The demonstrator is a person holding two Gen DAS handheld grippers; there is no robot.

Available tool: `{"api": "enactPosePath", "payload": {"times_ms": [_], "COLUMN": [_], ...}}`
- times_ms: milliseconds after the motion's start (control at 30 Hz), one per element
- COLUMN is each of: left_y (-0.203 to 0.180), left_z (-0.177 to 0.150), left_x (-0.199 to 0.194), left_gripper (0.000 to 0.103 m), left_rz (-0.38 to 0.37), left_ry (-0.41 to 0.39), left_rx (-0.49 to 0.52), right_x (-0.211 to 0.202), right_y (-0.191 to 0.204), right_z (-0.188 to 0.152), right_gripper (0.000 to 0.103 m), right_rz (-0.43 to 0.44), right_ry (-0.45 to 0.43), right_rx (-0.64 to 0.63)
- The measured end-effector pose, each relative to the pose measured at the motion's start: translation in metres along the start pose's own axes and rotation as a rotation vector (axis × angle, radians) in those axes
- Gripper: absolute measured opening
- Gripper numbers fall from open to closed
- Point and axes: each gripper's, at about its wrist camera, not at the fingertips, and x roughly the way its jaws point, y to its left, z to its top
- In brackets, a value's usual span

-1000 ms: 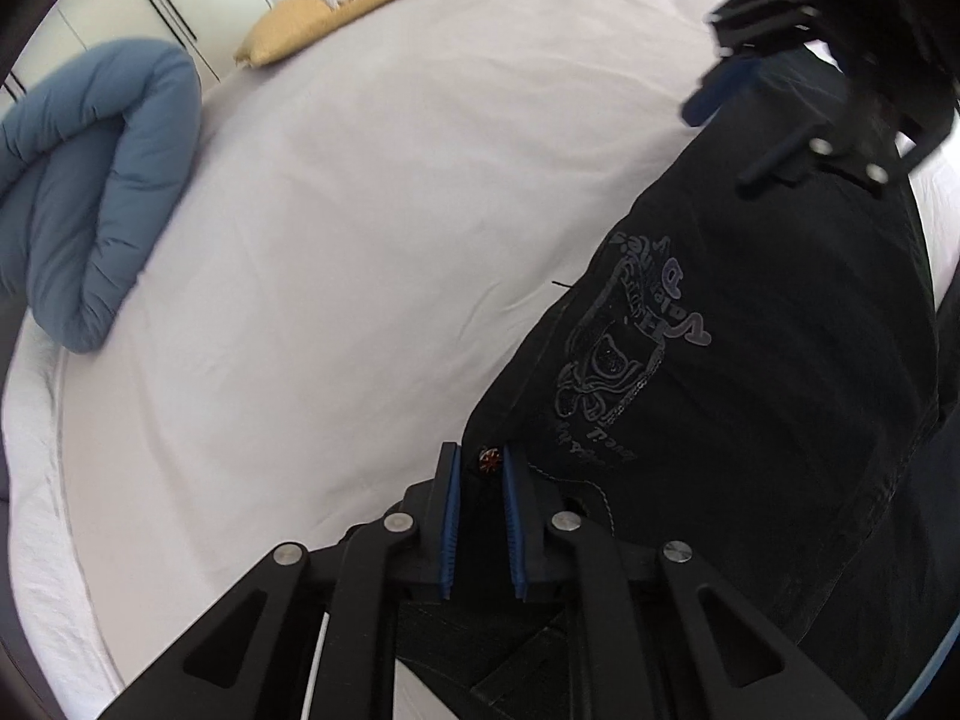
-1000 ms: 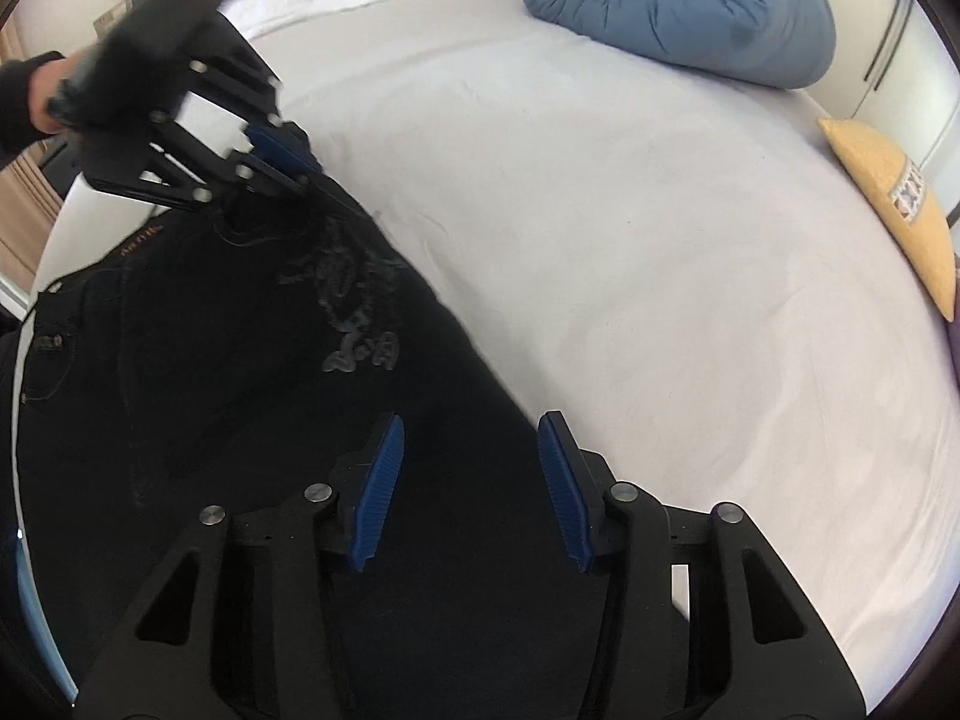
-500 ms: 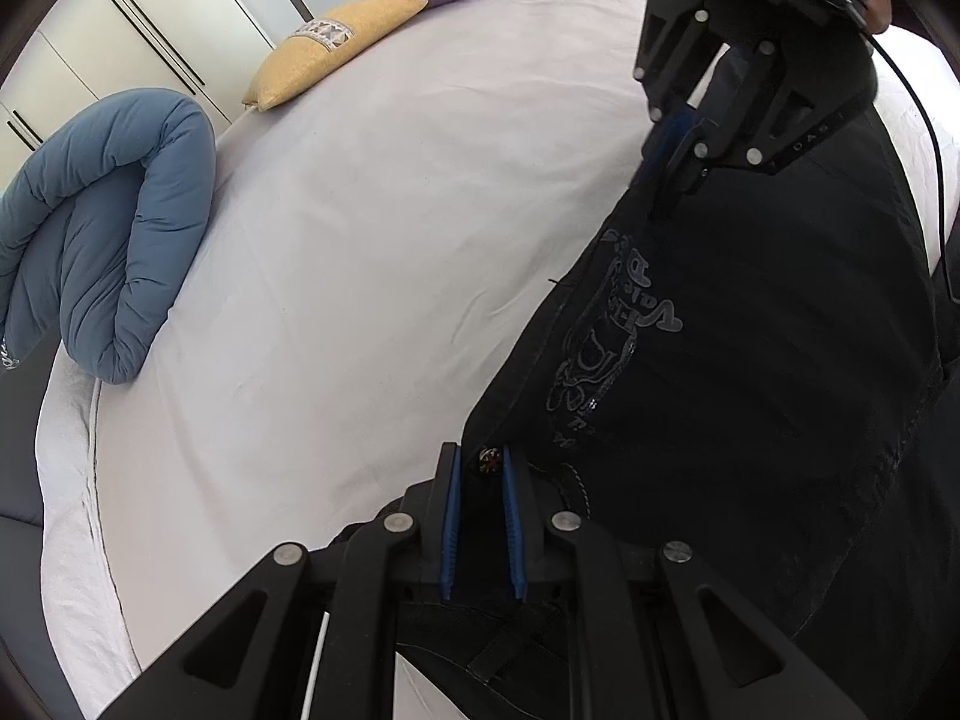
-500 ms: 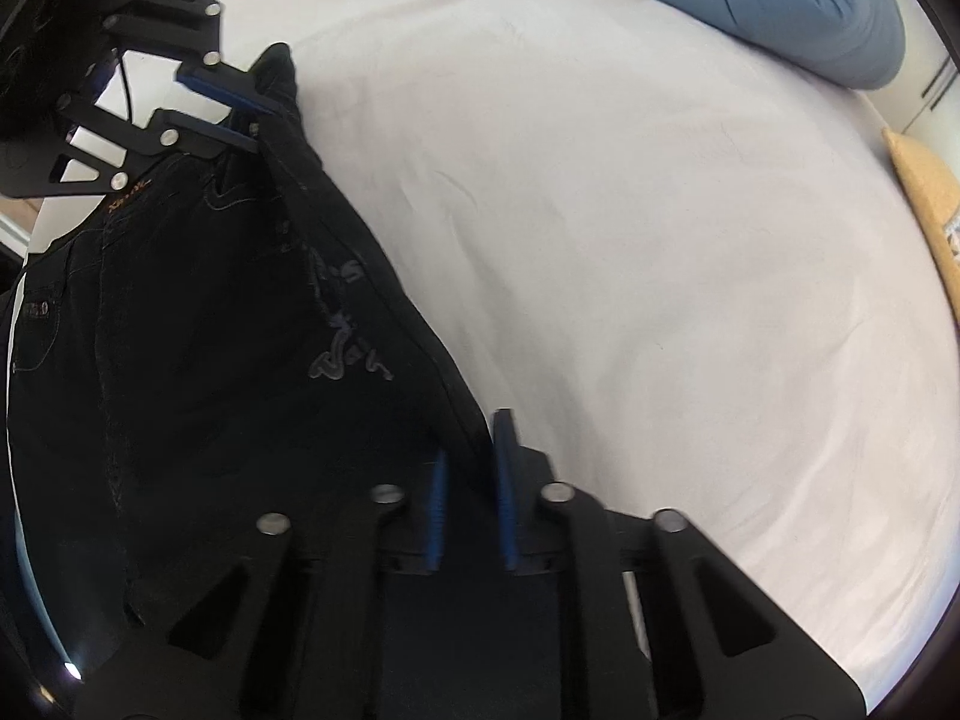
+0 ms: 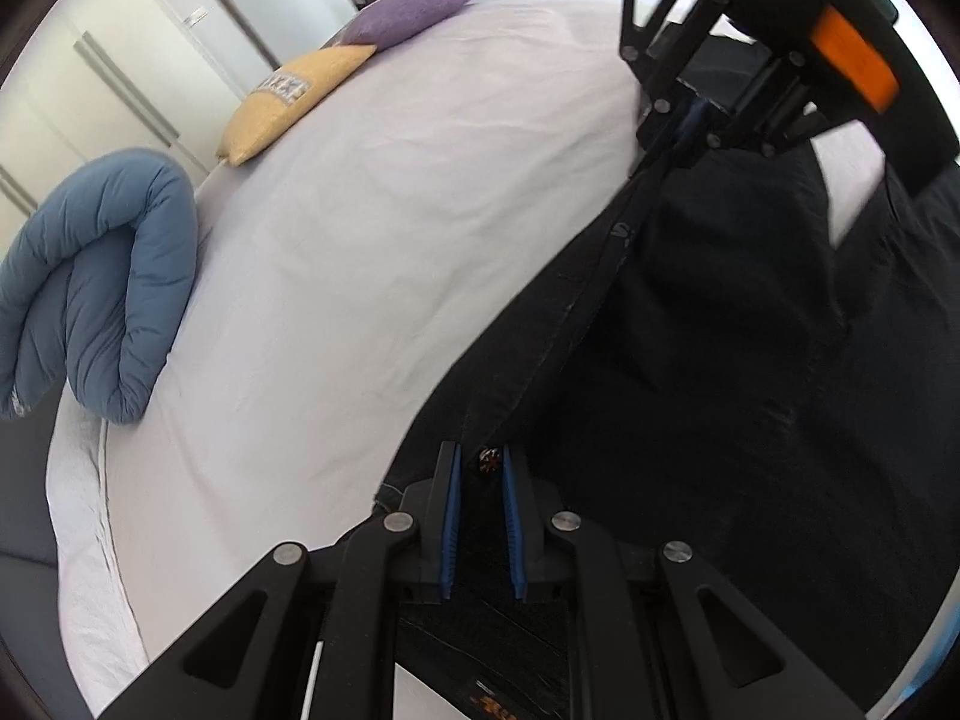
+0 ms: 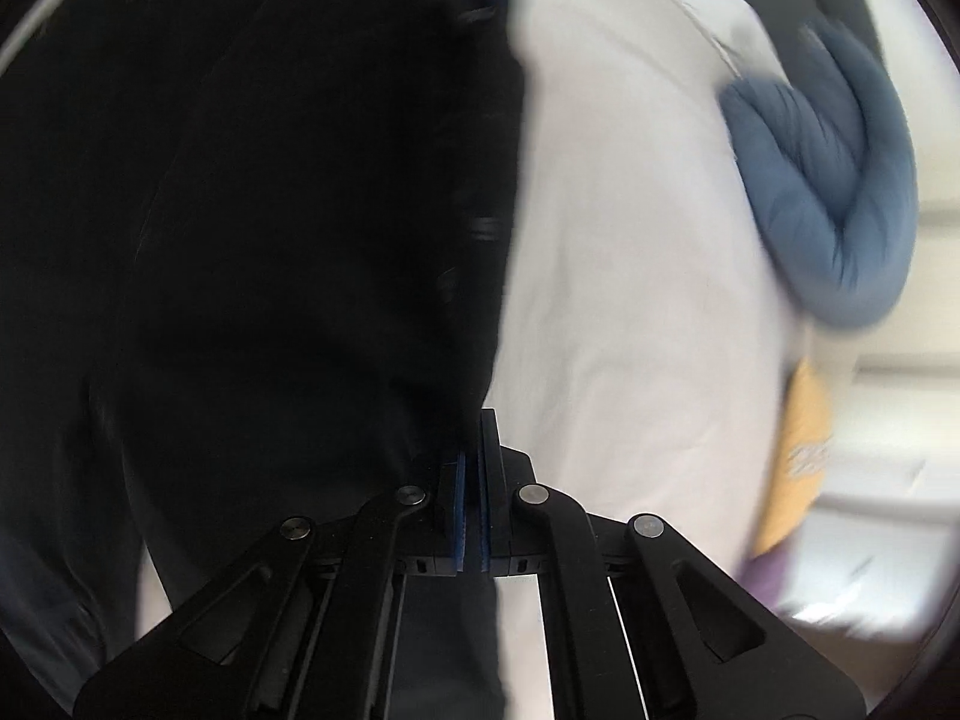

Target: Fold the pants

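Two hand-held grippers hold the same side edge of the black pants point(image 5: 750, 360) at this moment. The left hand-held gripper point(image 5: 482, 516) has its blue pads close together, pinching the thick waist end right by a small metal button point(image 5: 489, 461). The right hand-held gripper point(image 6: 474, 516) has just been closing, and now its pads are squeezed nearly shut on the thin cloth farther down the leg. In the left view it shows up high point(image 5: 690, 120), with the pant edge pulled into a straight line between the two grips. I think both ends are held this way so the edge stays tight and can be lifted and laid over the other half without bunching. The rest of the pants lies dark and wide on the white bed sheet point(image 5: 390, 240), off to one side of the bed. The right view is blurry, so small details there are hard to tell. Farther out sit a rolled blue duvet point(image 5: 102, 282), a yellow pillow point(image 5: 288, 102) and a purple pillow point(image 5: 414, 12), well apart from the pants, so there is plenty of room to fold.
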Motion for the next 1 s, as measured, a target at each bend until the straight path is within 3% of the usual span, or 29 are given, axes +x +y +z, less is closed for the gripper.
{"api": "enactPosePath", "payload": {"times_ms": [67,467,700,1000], "left_y": [-0.017,-0.111,-0.164,-0.171], "left_z": [-0.004,-0.058,-0.086,-0.111], "left_x": [-0.008,-0.047,-0.061,-0.077], "left_gripper": [0.014,0.014,0.014,0.014], "left_rz": [0.007,-0.047,-0.042,-0.044], "left_ry": [0.005,0.022,0.056,0.063], "left_rx": [0.043,0.148,0.253,0.280], "right_x": [-0.010,-0.058,-0.074,-0.119], "right_y": [0.032,0.176,0.245,0.291], "right_z": [0.009,0.041,0.055,0.066], "right_gripper": [0.001,0.001,0.002,0.002], "right_rz": [-0.035,-0.200,-0.194,-0.183], "right_ry": [0.037,0.087,0.080,0.049], "right_rx": [-0.148,-0.620,-0.726,-0.768]}}
